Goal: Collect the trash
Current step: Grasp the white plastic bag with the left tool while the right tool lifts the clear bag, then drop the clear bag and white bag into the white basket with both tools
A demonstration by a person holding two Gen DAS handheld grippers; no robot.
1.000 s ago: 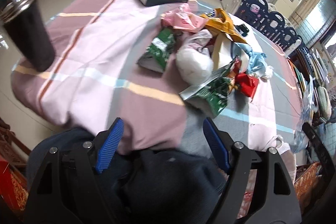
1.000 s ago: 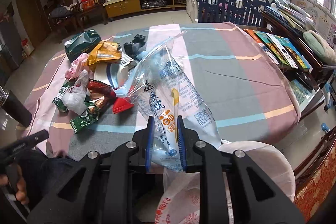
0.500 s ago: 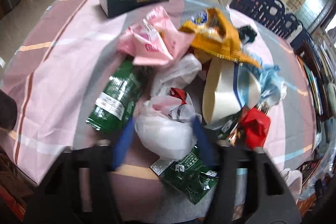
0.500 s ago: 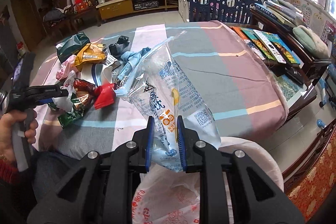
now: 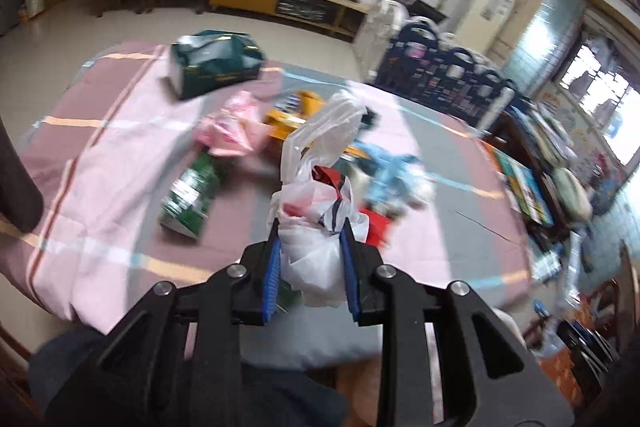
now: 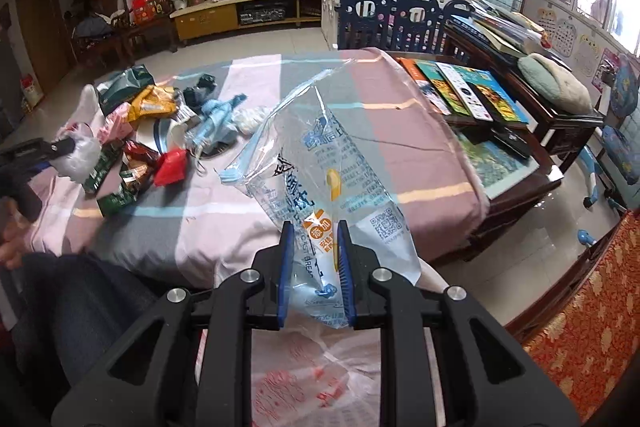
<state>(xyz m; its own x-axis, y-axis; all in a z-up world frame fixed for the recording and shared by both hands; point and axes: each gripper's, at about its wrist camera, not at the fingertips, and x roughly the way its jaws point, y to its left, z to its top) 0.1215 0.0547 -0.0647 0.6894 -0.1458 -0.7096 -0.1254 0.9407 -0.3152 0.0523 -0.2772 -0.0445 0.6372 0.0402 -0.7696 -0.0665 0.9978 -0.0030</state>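
Observation:
My left gripper (image 5: pixel 309 227) is shut on a white plastic bag (image 5: pixel 316 227) with red and dark scraps inside, held up off the table; it also shows in the right wrist view (image 6: pixel 76 151). My right gripper (image 6: pixel 314 231) is shut on a clear printed plastic bag (image 6: pixel 320 171), held above a white trash bag (image 6: pixel 316 375) that lies open below it. A pile of trash stays on the striped tablecloth (image 6: pixel 360 99): green wrappers (image 5: pixel 192 191), a pink bag (image 5: pixel 232 129), a yellow wrapper (image 5: pixel 296 113), a red piece (image 6: pixel 172 167), a blue crumpled piece (image 5: pixel 390 169).
A dark green box (image 5: pixel 214 67) sits at the far side of the table. A dark cup (image 5: pixel 16 183) stands at the left edge. Books (image 6: pixel 460 87) lie on a low table to the right. Blue and white chairs (image 6: pixel 396 11) stand behind.
My left gripper reached into the pile, closed on the white plastic bag and lifted it toward me. My right gripper kept hold of the clear bag and barely moved.

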